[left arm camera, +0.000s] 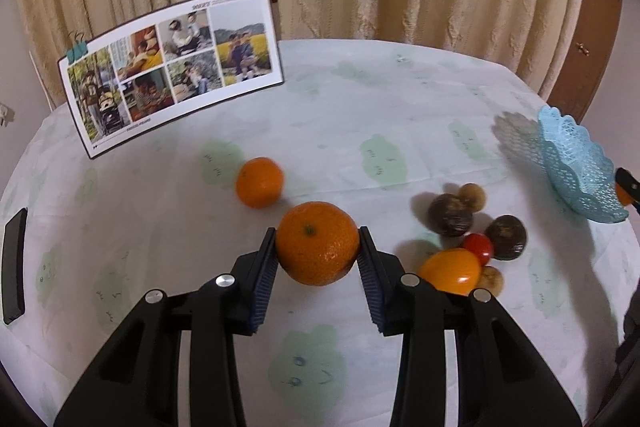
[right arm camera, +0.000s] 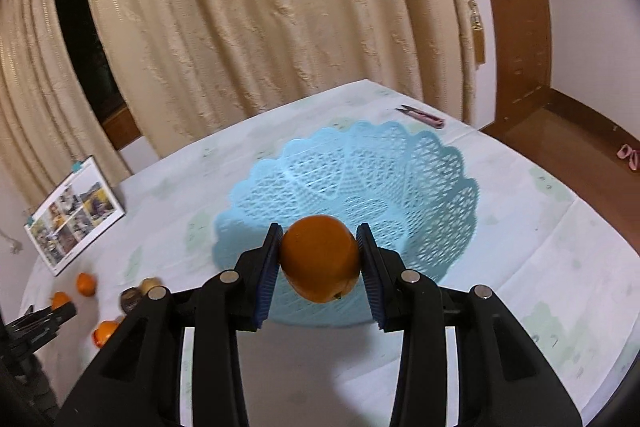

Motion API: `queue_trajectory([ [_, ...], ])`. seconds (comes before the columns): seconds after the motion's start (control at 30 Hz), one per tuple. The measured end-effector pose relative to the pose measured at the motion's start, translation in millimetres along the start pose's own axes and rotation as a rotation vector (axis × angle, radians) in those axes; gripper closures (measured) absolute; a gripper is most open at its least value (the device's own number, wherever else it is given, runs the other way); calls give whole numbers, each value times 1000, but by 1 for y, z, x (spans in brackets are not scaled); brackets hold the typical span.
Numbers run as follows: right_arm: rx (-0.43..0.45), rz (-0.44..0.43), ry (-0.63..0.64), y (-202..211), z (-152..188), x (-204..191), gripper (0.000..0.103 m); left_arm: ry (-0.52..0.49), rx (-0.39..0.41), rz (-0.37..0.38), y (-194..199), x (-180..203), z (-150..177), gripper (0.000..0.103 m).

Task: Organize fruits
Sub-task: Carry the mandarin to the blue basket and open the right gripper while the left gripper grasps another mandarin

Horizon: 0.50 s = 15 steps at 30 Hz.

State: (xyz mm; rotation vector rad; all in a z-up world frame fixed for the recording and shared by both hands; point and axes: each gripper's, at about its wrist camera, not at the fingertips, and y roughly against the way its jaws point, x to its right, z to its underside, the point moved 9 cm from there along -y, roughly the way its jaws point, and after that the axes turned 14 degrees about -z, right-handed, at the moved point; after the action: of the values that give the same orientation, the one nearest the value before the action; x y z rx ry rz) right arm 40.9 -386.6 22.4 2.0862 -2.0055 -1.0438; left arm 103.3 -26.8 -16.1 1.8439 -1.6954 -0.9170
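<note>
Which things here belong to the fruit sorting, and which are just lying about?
Job:
- dimpled orange mandarin in left gripper
- smooth orange fruit in right gripper
- pale blue lattice plastic basket
- loose fruit cluster
- second small mandarin

Lying about:
- clipped photo collage board
- pink-handled snips

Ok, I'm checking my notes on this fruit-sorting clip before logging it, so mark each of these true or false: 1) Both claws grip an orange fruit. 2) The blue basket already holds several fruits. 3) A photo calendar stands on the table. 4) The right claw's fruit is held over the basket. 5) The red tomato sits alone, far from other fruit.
1) True: the left claw grips a mandarin, the right claw an orange fruit.
2) False: the blue basket looks empty.
3) True: the photo calendar stands upright.
4) True.
5) False: the red tomato sits in a cluster, against a dark brown fruit.
</note>
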Motion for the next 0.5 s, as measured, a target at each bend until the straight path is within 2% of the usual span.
queue_trajectory([
  [0.03,13,5,-5,0,-1,4,52,-4,2,2,1,2,-1,63],
  [0.07,25,12,-13,0,-2,7,49,-9,5,3,4,6,-2,63],
  [0.27,91,62,-3,11,-6,16,44,-50,35,24,19,35,-10,63],
  [0.33,129,100,4,17,-7,22,35,-62,47,35,25,47,-14,63],
  [0.5,215,170,-8,34,-10,38,31,-103,79,69,38,82,-26,63],
])
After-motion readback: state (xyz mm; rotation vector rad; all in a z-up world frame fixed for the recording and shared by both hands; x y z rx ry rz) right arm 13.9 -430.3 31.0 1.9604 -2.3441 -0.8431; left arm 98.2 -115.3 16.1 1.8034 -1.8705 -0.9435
